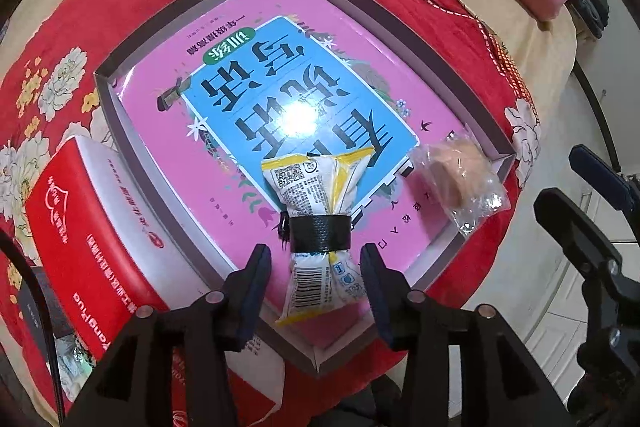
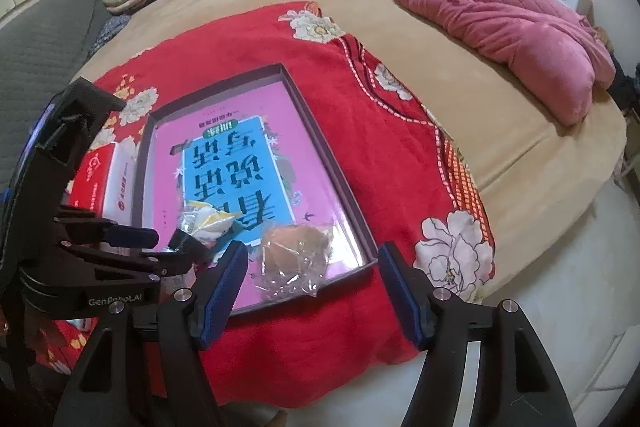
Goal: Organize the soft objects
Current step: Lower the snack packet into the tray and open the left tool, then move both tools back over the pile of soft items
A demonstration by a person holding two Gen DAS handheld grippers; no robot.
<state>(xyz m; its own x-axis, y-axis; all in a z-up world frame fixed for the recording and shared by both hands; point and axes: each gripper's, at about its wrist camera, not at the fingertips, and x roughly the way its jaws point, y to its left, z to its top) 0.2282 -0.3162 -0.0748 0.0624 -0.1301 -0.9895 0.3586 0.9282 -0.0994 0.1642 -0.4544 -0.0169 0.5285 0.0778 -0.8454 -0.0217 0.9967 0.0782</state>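
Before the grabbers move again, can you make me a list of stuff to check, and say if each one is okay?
1. Left gripper open, fingers either side of the yellow snack packet: ok.
2. Snack packet lying inside the box lid, black band around its middle: ok.
3. Left fingers touching the packet or just beside it: cannot tell.
4. Right gripper open and holding nothing: ok.
5. Clear bag with the bun inside the lid, lying apart from the snack packet: ok.
6. Right gripper lined up on the bun bag: ok; how high above it, cannot tell.
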